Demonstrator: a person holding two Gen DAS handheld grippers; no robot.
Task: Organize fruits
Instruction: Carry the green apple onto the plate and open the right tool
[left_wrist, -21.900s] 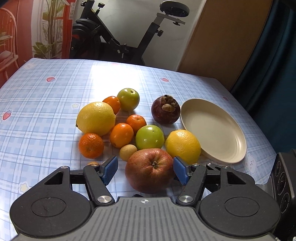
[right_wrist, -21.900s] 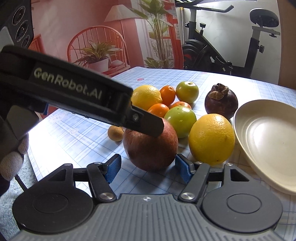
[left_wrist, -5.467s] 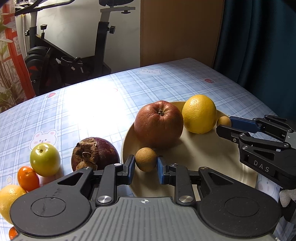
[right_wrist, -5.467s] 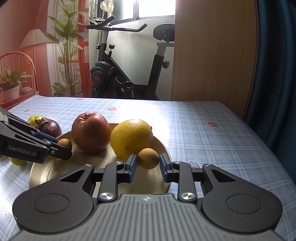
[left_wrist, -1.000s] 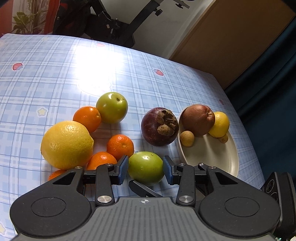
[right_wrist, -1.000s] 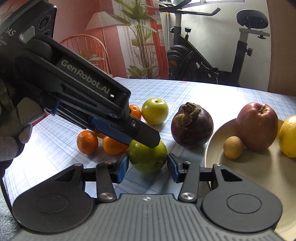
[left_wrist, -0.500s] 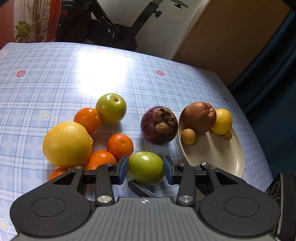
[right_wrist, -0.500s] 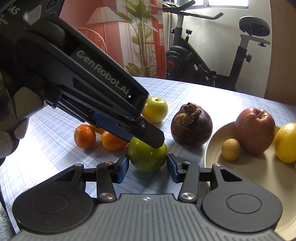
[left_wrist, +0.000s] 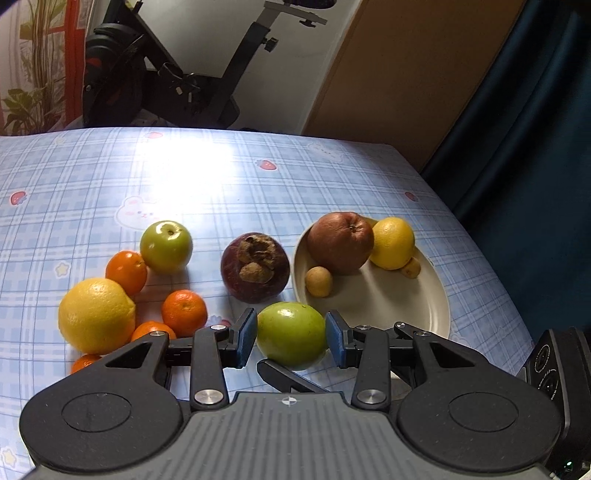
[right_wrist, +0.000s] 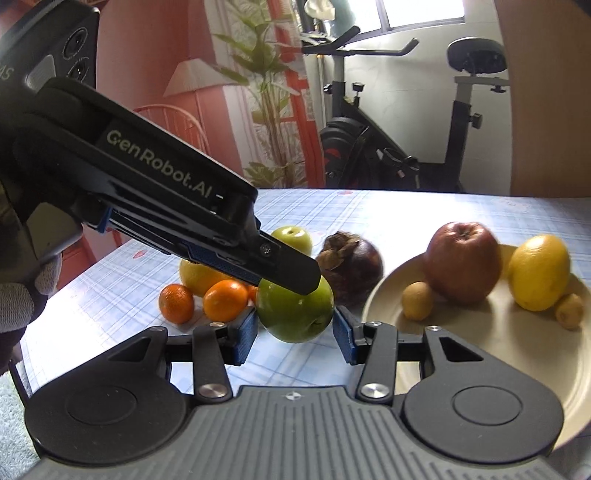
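Observation:
A green apple (left_wrist: 291, 332) sits between the blue pads of my left gripper (left_wrist: 290, 338), which is shut on it. My right gripper (right_wrist: 293, 338) grips the same green apple (right_wrist: 291, 314) from another side, and one of its fingers (left_wrist: 284, 380) shows under the fruit. The apple hangs just above the tablecloth, left of the cream plate (left_wrist: 388, 302). That plate holds a red apple (left_wrist: 340, 240), a yellow citrus (left_wrist: 393, 242) and two small brown fruits (left_wrist: 318, 281).
On the checked cloth lie a dark purple fruit (left_wrist: 255, 273), a second green apple (left_wrist: 166, 245), a large yellow citrus (left_wrist: 96, 314) and several tangerines (left_wrist: 184, 312). An exercise bike (left_wrist: 177, 74) stands behind the table. The table's right edge (left_wrist: 491, 273) is near the plate.
Both grippers have risen a little with the green apple held between them and shifted toward the plate. The other fruits have not moved.

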